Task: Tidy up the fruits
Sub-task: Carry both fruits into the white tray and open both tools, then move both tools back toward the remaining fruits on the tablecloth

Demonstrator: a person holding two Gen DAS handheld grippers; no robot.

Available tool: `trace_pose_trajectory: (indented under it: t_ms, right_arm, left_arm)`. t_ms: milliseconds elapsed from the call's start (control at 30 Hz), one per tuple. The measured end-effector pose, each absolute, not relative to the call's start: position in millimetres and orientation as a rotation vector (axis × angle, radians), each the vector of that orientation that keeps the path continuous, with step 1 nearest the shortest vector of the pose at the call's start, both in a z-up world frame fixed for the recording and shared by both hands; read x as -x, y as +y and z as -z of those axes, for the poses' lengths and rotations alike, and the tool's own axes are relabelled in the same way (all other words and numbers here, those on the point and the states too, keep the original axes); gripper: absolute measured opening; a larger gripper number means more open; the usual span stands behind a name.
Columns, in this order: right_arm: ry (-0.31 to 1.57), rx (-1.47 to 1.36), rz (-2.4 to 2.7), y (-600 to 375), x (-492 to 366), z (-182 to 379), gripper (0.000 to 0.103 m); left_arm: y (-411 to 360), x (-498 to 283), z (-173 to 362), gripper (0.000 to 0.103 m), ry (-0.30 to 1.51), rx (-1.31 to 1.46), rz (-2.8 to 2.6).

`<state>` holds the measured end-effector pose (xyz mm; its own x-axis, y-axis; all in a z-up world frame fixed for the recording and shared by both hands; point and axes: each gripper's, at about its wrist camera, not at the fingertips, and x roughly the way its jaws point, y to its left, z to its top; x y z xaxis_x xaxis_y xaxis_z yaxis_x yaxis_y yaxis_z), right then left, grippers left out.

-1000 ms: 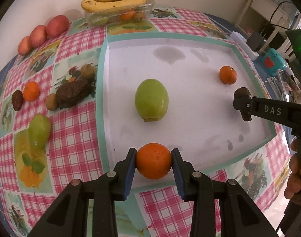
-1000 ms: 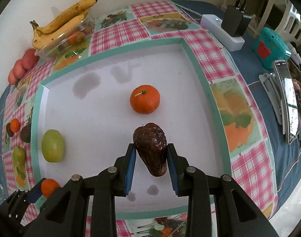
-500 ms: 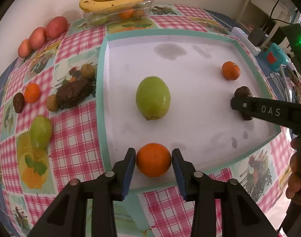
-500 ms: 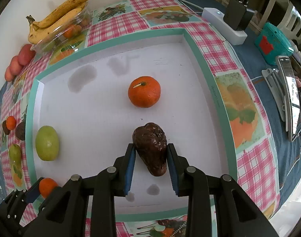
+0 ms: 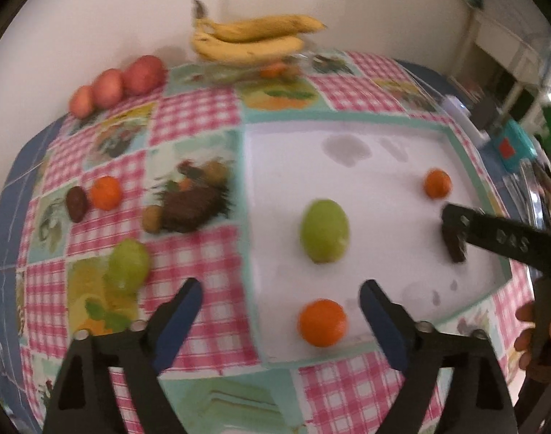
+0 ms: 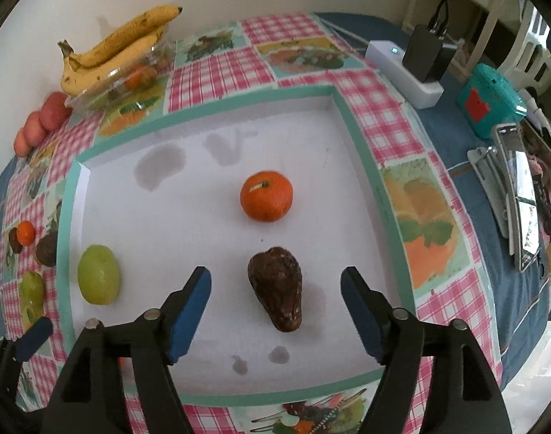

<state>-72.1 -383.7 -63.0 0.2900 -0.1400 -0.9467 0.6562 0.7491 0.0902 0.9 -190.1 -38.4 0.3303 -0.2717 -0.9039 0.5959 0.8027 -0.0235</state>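
Note:
My left gripper [image 5: 280,291] is open above the near-left part of the white tray [image 5: 376,181]. An orange [image 5: 322,322] lies free on the tray between its jaws. A green fruit [image 5: 324,229] lies mid-tray and a second orange [image 5: 437,183] at the far right. My right gripper [image 6: 275,280] is open. A dark brown wrinkled avocado [image 6: 277,287] lies on the tray [image 6: 188,217] between its jaws. An orange [image 6: 266,195] sits just beyond it and the green fruit [image 6: 98,275] lies at the left.
On the checked cloth left of the tray lie a green pear [image 5: 127,266], a small orange [image 5: 106,192], dark fruits [image 5: 192,209] and red apples [image 5: 121,85]. Bananas [image 5: 253,39] rest on a clear box at the back. A power strip [image 6: 405,72], teal box [image 6: 490,99] and phone [image 6: 521,195] lie at the right.
Both grippers have opened: the left let go of the orange and the right let go of the brown avocado, both now lying on the tray. The left wrist view has shifted.

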Motion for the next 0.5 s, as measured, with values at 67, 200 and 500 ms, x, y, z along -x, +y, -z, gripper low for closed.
trace_pose_trajectory:
  t_ms: [67, 200, 500]
  right_arm:
    - [1.148, -0.518, 0.575, -383.5, 72.1, 59.1, 0.091]
    - [1.115, -0.507, 0.578, -383.4, 73.2, 53.4, 0.092]
    - [1.077, -0.494, 0.562, -375.8, 68.9, 47.2, 0.092]
  left_arm:
    - [-178.1, -13.6, 35.4, 0.098, 1.108, -0.29, 0.536]
    - [-146.2, -38.1, 29.3, 0.103, 1.089, -0.229, 0.389]
    - [-52.7, -85.3, 27.9, 0.103, 1.098, -0.073, 0.06]
